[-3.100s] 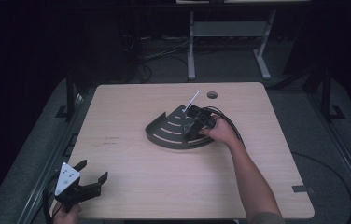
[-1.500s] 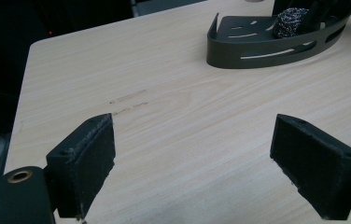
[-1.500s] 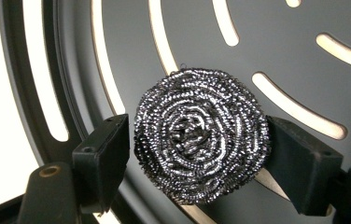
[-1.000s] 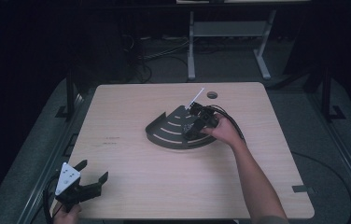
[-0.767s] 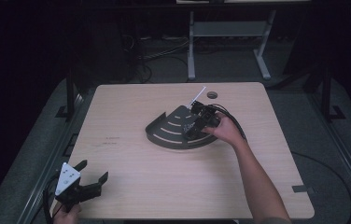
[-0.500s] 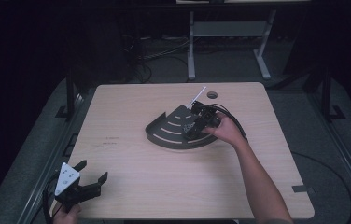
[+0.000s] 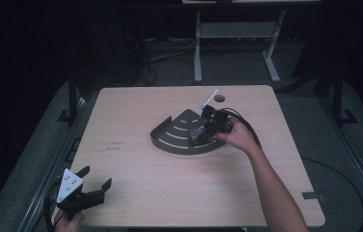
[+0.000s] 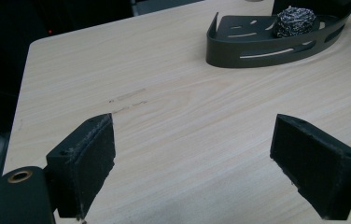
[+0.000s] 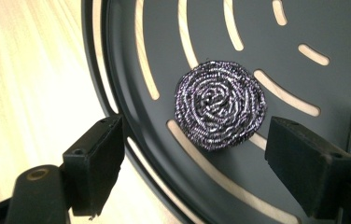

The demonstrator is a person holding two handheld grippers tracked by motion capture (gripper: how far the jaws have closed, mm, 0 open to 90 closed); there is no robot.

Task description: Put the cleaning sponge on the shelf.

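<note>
Standing over the wooden table [image 7: 170,193], you notice first how little is on it: a dark fan-shaped tray [image 7: 179,135] with curved slots sits just right of the middle, well within the person's reach. A round steel scouring pad [image 9: 219,103] lies flat on the tray floor near its curved rim, which would keep it from rolling off.

The right gripper [image 7: 203,129] hangs directly above that pad, jaws spread wide on either side of it and not touching, which looks to me like either a pick-up or a release. The left gripper [image 7: 92,186] is parked at the near left corner, jaws wide and empty, likely just out of the way.

From above the pad is a small grey speck; the right gripper view reveals its coiled wire. The left gripper view shows the tray's raised wall [image 8: 276,49] from the side.
</note>
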